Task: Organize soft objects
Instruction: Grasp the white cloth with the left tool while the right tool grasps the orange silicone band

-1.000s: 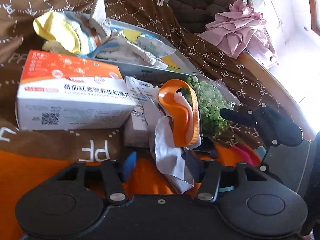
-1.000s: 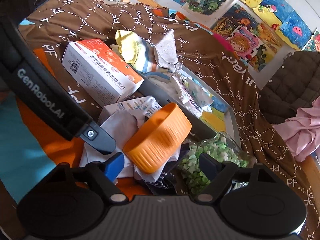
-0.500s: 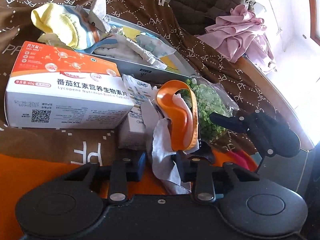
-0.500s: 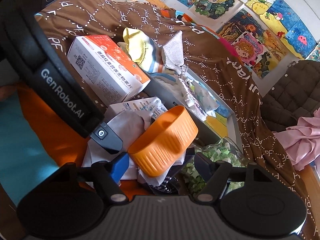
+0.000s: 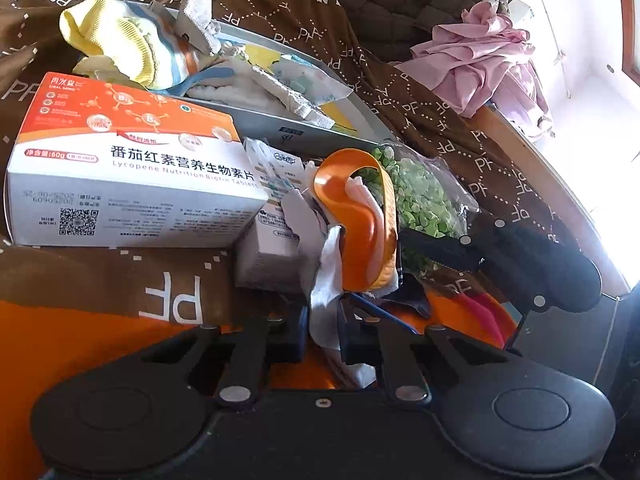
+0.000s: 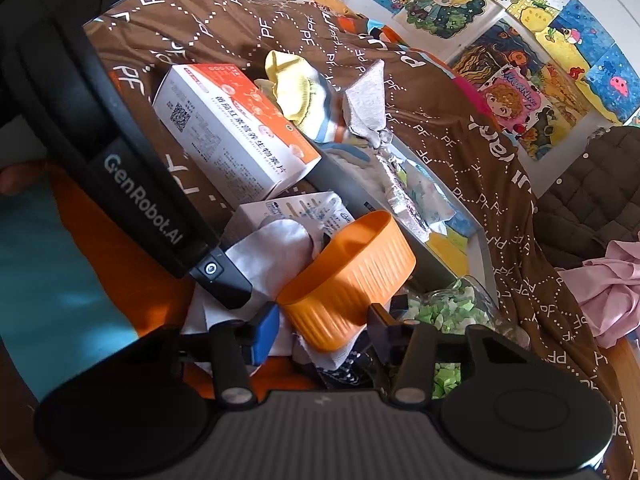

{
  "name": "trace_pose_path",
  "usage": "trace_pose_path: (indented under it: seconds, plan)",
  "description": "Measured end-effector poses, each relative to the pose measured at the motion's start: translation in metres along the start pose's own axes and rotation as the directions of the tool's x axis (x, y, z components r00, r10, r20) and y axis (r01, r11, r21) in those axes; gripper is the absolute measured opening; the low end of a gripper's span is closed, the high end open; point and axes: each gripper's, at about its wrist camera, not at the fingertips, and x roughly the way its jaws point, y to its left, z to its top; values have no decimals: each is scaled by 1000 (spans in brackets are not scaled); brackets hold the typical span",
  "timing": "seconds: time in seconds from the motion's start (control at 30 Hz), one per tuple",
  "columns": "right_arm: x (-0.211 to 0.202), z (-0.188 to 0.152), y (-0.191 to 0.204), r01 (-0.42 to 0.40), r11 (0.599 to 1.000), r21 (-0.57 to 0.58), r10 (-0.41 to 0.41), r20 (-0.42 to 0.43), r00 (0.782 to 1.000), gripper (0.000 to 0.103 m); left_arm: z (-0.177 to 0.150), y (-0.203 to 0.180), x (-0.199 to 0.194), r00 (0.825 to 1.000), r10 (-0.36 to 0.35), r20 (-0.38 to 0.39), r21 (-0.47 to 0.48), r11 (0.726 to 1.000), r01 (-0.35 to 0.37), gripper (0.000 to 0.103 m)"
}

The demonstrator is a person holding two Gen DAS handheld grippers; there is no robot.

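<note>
A white cloth (image 5: 326, 280) lies partly under and inside an orange ribbed cup (image 5: 360, 224) tipped on its side on the brown bedspread. My left gripper (image 5: 323, 334) is shut on the lower end of the white cloth. In the right wrist view my right gripper (image 6: 324, 326) straddles the orange cup (image 6: 352, 276), its jaws close around the cup's base; whether they touch it I cannot tell. The white cloth (image 6: 272, 248) spreads left of the cup there. A grey tray (image 5: 280, 124) behind holds yellow striped socks (image 5: 120, 48) and other soft items.
A white and orange tablet box (image 5: 124, 168) lies left of the cup, a smaller white box (image 5: 272, 240) beside it. A bag of green pieces (image 5: 416, 200) lies right of the cup. Pink clothing (image 5: 488, 60) lies far right. The left gripper's arm (image 6: 120, 168) crosses the right wrist view.
My left gripper's jaws have closed from wide open onto the white cloth. My right gripper has moved in around the orange cup and its jaws have narrowed.
</note>
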Motion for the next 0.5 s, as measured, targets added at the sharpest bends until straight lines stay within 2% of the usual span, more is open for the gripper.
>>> trace_pose_path:
  seconds: [0.23,0.37,0.5]
  plan:
    - [1,1,3,8,1000,-11,-8,-13,1000,44,-2,-6,2,1000,7,-10,40,999,-7,3]
    - [1,2,3,16,1000,-2,-16,-18,1000,41,-2,-9,3,1000,13,-6,59,998,-13,3]
    - [-1,3,1,23,1000,0,-23,-9,1000,33,-3,-9,3,999,32,-1,74,997,-32,3]
